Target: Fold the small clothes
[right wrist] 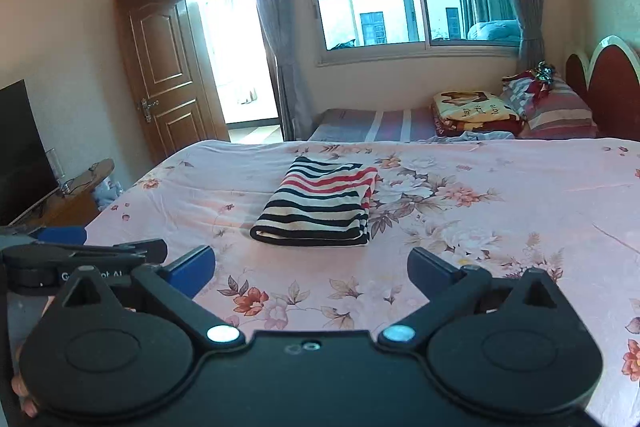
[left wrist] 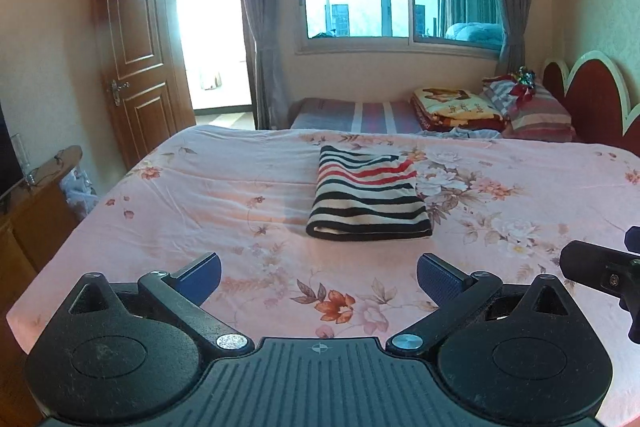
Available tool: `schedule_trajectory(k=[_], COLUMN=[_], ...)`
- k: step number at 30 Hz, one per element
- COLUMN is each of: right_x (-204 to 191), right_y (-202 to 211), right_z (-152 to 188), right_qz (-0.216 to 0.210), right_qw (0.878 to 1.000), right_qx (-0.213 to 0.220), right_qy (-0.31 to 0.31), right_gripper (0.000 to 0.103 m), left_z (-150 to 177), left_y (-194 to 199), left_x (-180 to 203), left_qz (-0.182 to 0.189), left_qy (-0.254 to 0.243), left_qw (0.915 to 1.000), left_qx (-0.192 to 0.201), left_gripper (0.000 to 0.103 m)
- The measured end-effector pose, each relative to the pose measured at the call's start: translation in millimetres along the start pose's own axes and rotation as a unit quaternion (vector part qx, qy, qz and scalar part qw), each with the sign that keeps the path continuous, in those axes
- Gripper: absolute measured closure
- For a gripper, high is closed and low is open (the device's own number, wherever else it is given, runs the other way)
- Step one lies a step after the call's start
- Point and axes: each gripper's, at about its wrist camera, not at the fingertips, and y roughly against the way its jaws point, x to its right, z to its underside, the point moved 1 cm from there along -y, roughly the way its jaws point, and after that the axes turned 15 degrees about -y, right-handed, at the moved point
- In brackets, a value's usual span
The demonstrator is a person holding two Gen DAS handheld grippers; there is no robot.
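Lying folded on the bed [left wrist: 200,187] at twelve o'clock, the striped garment [left wrist: 368,195] looked soft and light, best pinched at its corners; left hand-held gripper [left wrist: 318,273] and right hand-held gripper [right wrist: 312,267] gaped wide, empty.

Small striped garment [left wrist: 370,197], folded into a compact, roughly rectangular bundle of several layers, lying flat on the pink floral bedsheet [left wrist: 200,187] around the middle of the bed. Black and cream stripes over most of the cloth, a few red ones toward the far end, all running crosswise; thick rounded fold along the near edge, looser layered edges at the right side and the far right corner. From the right wrist view, same bundle [right wrist: 320,205] turned slightly, near edge dark-bordered and plump, top surface smooth, resting free with nothing touching it.
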Motion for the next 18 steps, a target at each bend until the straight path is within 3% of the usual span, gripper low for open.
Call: schedule_trajectory(k=[6, 18], right_x=[-10.6, -10.6], right_y=[19.0, 29.3], right_z=[4.4, 15.1], right_qz=[0.060, 0.079], right_qw=[0.997, 0.994], right_qx=[0.049, 0.071], right_qy=[0.025, 0.029], right_gripper=[0.001, 0.001], left_z=[6.0, 9.7], left_y=[17.7, 27.2], left_x=[2.4, -0.7], left_qz=[0.006, 0.010], left_qy=[0.000, 0.016], left_qw=[1.0000, 0.9998], left_qx=[-0.002, -0.005], left_gripper=[0.000, 0.000])
